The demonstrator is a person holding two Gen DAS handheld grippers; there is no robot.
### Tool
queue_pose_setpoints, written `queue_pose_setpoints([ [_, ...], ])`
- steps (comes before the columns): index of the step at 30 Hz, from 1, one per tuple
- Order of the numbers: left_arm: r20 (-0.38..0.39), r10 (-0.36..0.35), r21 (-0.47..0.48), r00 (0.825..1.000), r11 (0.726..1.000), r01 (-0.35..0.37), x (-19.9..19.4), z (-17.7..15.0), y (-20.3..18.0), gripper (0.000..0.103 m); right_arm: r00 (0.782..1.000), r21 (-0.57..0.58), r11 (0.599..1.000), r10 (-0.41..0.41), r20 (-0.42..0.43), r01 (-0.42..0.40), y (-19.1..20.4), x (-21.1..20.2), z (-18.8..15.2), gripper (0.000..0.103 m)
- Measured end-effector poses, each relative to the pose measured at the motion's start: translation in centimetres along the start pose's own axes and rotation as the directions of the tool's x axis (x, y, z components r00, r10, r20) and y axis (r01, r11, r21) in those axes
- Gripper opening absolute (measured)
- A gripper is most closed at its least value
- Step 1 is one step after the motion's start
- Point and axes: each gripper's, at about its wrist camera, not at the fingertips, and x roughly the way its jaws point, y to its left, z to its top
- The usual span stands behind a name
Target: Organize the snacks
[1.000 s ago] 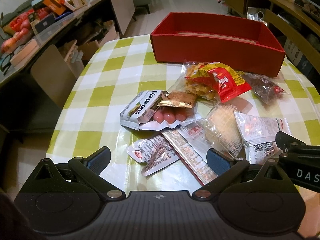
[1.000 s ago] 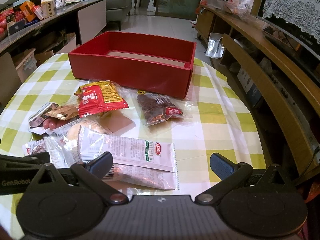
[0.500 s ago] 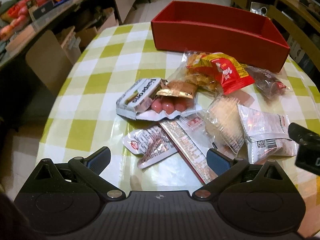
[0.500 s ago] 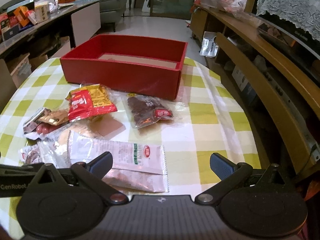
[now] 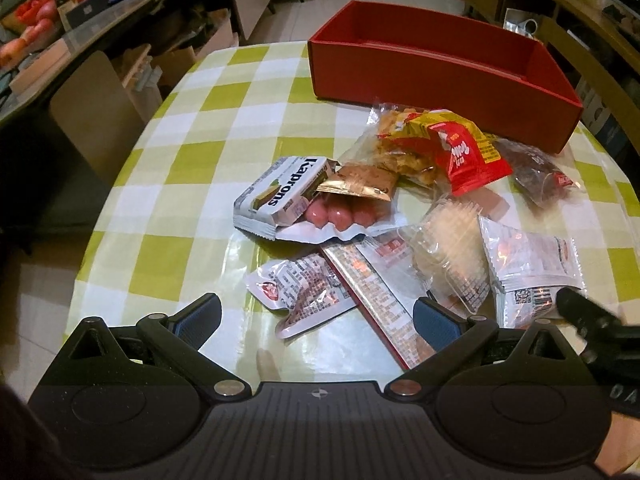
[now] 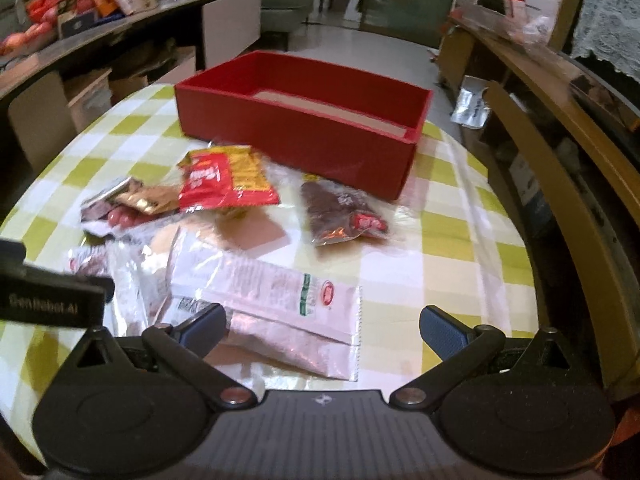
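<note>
A heap of snack packets lies on the green-checked table (image 5: 192, 160). It holds a silver wafer pack (image 5: 280, 196), pink sausages (image 5: 340, 212), a red and yellow chip bag (image 5: 452, 148), a dark date bag (image 6: 340, 212) and a long white packet (image 6: 288, 300). An empty red box (image 5: 440, 68) (image 6: 304, 120) stands behind them. My left gripper (image 5: 316, 316) hovers open over the near edge of the heap, above a small white sachet (image 5: 300, 292). My right gripper (image 6: 322, 324) is open over the long white packet. Neither holds anything.
A long counter (image 5: 60, 28) crowded with boxes and fruit runs along the left. Wooden shelving (image 6: 560, 128) runs along the right, close to the table's edge. Cardboard panels (image 5: 100, 112) stand on the floor at the left.
Both grippers have shifted a little to the left and tilted, so the heap sits further right in the left view. The snacks and the box have not moved.
</note>
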Motion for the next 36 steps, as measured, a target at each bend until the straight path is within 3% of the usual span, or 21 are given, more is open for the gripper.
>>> queue_pose_setpoints([
  [7, -0.002, -0.001, 0.027, 1.000, 1.000, 0.001, 0.2, -0.2, -0.5, 0.103, 1.000, 0.028, 0.999, 0.021, -0.013, -0.020, -0.5, 0.4, 0.2, 0.103],
  [13, -0.001, 0.007, 0.038, 1.000, 0.999, -0.007, 0.3, -0.3, -0.4, 0.103, 0.999, -0.030, 0.998, 0.048, -0.013, -0.048, 0.3, 0.6, 0.5, 0.103],
  [17, -0.002, 0.016, 0.051, 1.000, 0.999, -0.016, 0.3, -0.3, -0.3, 0.103, 0.992, -0.131, 0.983, 0.128, -0.010, -0.128, 1.2, 0.4, 0.6, 0.097],
  [19, 0.004, 0.010, 0.056, 1.000, 0.998, -0.010, 0.2, -0.2, -0.1, 0.103, 0.983, -0.262, 0.949, 0.181, 0.000, -0.175, 2.0, 0.0, 0.4, 0.096],
  [23, 0.016, 0.007, 0.090, 1.000, 0.996, -0.008, 0.0, -0.3, 0.1, 0.103, 0.969, -0.573, 0.790, 0.244, -0.027, -0.215, 3.7, 0.0, 0.1, 0.090],
  [26, 0.018, -0.004, 0.114, 1.000, 0.994, 0.002, 0.0, -0.4, 0.3, 0.103, 0.971, -0.687, 0.696, 0.231, -0.063, -0.210, 4.2, 1.0, 0.7, 0.085],
  [28, 0.008, -0.024, 0.117, 1.000, 0.993, 0.023, 0.1, -0.4, 0.5, 0.103, 0.963, -0.695, 0.675, 0.251, -0.102, -0.249, 4.1, 1.9, 1.4, 0.078],
  [29, 0.003, -0.030, 0.114, 1.000, 0.993, 0.030, 0.2, -0.3, 0.6, 0.103, 0.957, -0.690, 0.669, 0.259, -0.130, -0.274, 4.1, 2.4, 1.8, 0.070],
  [33, -0.020, -0.064, 0.114, 0.998, 0.991, 0.066, 0.6, 0.1, 0.5, 0.103, 0.951, -0.661, 0.684, 0.246, -0.189, -0.309, 4.4, 3.8, 2.7, 0.064],
  [36, -0.031, -0.066, 0.137, 0.997, 0.988, 0.069, 1.0, 0.3, 0.0, 0.103, 0.944, -0.578, 0.746, 0.253, -0.213, -0.330, 3.8, 3.7, 3.0, 0.059],
])
